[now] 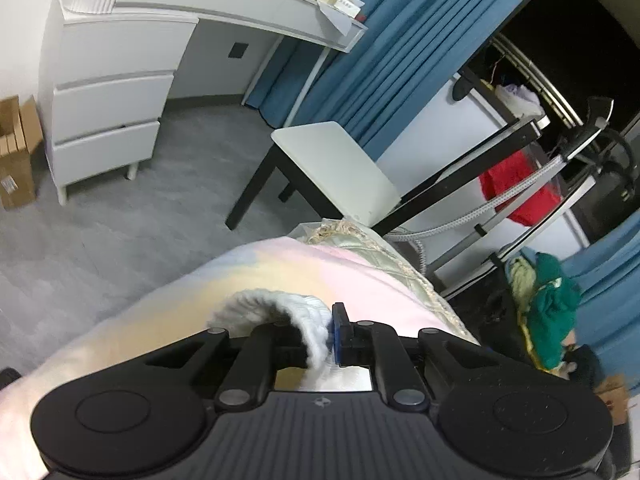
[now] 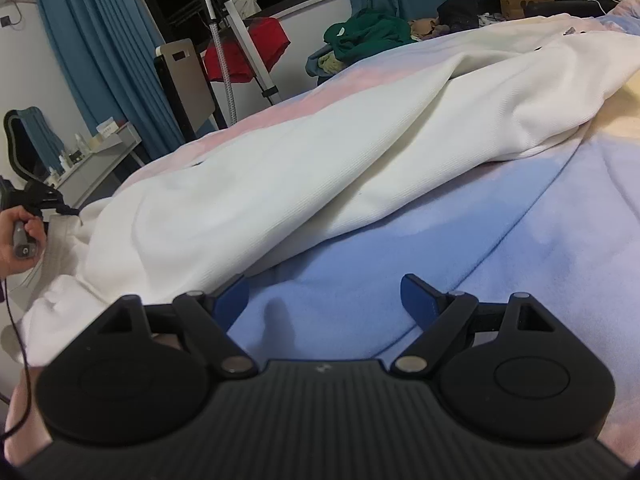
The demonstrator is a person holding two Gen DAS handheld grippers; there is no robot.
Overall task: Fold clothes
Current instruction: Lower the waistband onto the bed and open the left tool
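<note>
the wide pastel bedspread in pink, yellow and blue [image 2: 500,248] is filling the right wrist view, and the long white ribbed-knit garment [image 2: 280,168] is lying stretched across it, rumpled, running from the far right down to the near left edge of the bed. behind the bed the blue pleated curtains [image 1: 400,48] are hanging, with the white three-drawer desk [image 1: 108,92] and the white-seated chair with black legs [image 1: 332,168] standing on the grey floor, and a heap of green clothes [image 2: 368,36] is sitting past the far side of the bed.

down to the tools now: the right gripper [image 2: 324,304] is resting low over the blue part of the bedspread, jaws spread wide and released, its left finger just beside the garment's near edge, nothing between the blue pads. the left gripper [image 1: 320,340] is clenched on the garment's white ribbed cuff [image 1: 280,312], the knit band curling up over the bedspread between the fingers. in the right wrist view the person's left hand [image 2: 18,240] is gripping that tool's handle at the garment's far left end.
</note>
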